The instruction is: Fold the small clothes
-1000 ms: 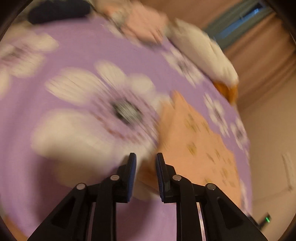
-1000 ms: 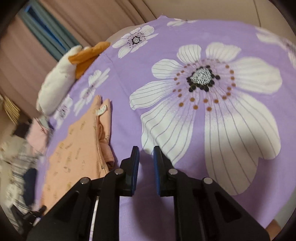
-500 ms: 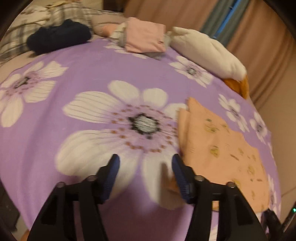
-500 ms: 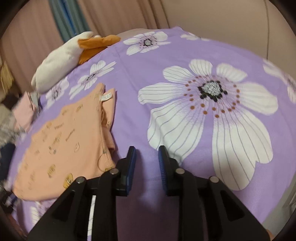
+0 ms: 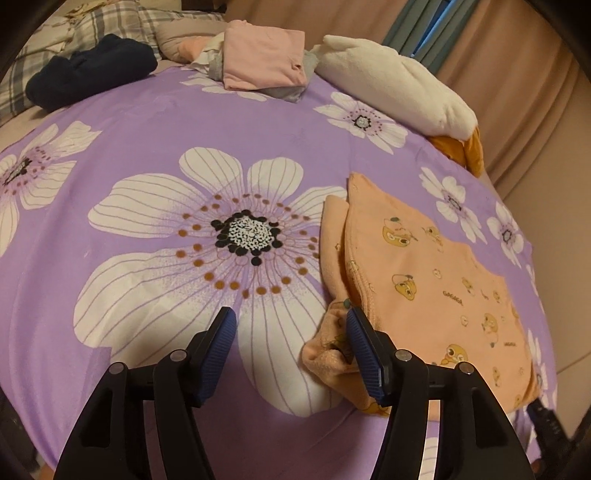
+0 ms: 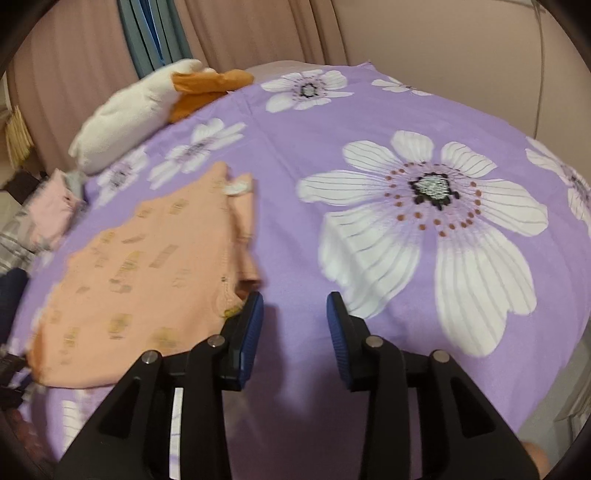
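Note:
An orange baby garment (image 5: 424, 288) printed with small cartoon figures lies folded on the purple flowered bedsheet (image 5: 147, 122). Its crumpled lower corner (image 5: 328, 354) bunches just inside the right finger of my left gripper (image 5: 290, 325). That gripper stands open over a white flower petal, and its pads press on nothing. In the right wrist view the same garment (image 6: 147, 277) lies to the left, its edge beside the left finger. My right gripper (image 6: 295, 306) hovers over bare sheet (image 6: 332, 110), its jaws opening with nothing between them.
At the far side of the bed lie a folded pink stack (image 5: 262, 55), a dark navy garment (image 5: 88, 74), a plaid pillow (image 5: 110, 22) and a white-and-orange plush (image 5: 391, 92). Curtains (image 6: 240, 29) hang behind. The bed's edge runs close below both grippers.
Both grippers went from nearly shut to open. The left view has steadied and rolled. The right gripper has rolled and shifted, so the garment now shows larger at its left.

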Demonstrator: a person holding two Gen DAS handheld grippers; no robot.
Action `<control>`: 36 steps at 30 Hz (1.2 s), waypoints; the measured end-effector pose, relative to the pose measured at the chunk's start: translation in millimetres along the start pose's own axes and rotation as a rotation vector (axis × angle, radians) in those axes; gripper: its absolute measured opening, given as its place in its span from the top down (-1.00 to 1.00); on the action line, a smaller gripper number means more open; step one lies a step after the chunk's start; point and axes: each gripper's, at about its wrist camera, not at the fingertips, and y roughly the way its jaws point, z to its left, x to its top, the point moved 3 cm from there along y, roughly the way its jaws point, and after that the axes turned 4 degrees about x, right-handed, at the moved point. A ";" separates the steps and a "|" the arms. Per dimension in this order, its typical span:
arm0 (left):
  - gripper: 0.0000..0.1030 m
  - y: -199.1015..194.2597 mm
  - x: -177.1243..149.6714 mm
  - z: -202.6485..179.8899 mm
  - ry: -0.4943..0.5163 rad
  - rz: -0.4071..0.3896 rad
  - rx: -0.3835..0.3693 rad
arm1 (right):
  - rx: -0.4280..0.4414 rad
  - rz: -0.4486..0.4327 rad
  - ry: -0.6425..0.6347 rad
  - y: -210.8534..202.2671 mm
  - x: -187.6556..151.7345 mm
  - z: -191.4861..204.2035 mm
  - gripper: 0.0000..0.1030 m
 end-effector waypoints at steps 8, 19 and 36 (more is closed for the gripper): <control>-0.40 10.3 6.6 0.5 -0.032 0.031 -0.020 | 0.173 -0.072 -0.188 -34.7 22.2 93.6 0.29; -0.54 31.0 16.5 -15.5 -0.042 0.264 -0.397 | 0.334 0.297 -0.239 81.7 -3.2 132.3 0.31; -0.54 38.4 24.7 9.2 -0.211 0.372 -0.661 | 0.383 0.291 -0.235 79.2 -15.7 119.2 0.23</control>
